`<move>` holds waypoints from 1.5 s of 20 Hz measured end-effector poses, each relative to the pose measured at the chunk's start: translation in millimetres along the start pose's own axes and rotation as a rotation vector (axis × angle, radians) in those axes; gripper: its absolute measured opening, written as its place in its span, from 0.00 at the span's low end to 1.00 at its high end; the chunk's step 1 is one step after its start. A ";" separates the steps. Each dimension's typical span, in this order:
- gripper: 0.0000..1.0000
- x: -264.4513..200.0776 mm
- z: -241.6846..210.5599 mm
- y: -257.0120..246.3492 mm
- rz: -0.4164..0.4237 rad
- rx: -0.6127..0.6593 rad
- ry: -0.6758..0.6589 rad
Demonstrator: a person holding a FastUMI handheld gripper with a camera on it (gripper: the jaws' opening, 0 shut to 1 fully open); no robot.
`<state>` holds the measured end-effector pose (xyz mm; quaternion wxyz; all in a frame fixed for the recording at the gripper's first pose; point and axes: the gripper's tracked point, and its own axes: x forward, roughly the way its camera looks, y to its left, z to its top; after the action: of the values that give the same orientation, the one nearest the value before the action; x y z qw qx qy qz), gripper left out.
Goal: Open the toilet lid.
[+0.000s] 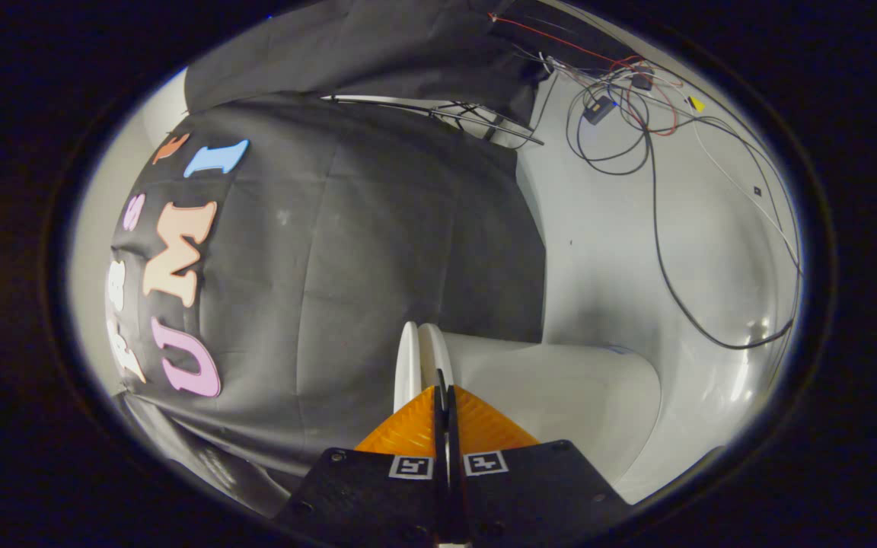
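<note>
Gripper [443, 390]: fingers drawn together, tips meeting with only a thin dark slit between them; nothing visibly pinched in that slit.
Fingers [476, 422]: ribbed faces sloping up to a shared point, right at the base of the two white rims.
Toilet lid [407, 364]: thin white rim seen edge-on, rising just ahead of the fingertips, slightly to one side of the slit; backed by the black cloth.
Second white rim [434, 352]: pressed close beside the lid edge, same curve, on the bowl side; whether seat or part of the lid, cannot tell.
Relation to jaws: both rims start directly beyond the closed tips, roughly in line with the slit; contact between tips and rims cannot be told, since the tips hide the lower ends of the rims.
Toilet body [560, 396]: smooth white rounded mass spreading from the rims along one finger and past it.
Cloth wall [377, 228]: black, creased, filling the area beyond and beside the lid.
Floor [606, 228]: pale, glossy, beyond the toilet body.
Cables [655, 228]: black, white and red strands looping over the floor, well apart from the gripper, gathered into a tangle at the far end.
Marker tags [411, 466]: two square patterned tags on the gripper body, one on each side of the slit.
</note>
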<state>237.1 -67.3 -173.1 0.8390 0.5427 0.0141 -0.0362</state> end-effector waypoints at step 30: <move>0.06 -74.0 -139.5 312.9 0.251 -0.703 -0.098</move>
<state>189.3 190.9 59.0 0.9717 0.2166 -0.0812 0.0478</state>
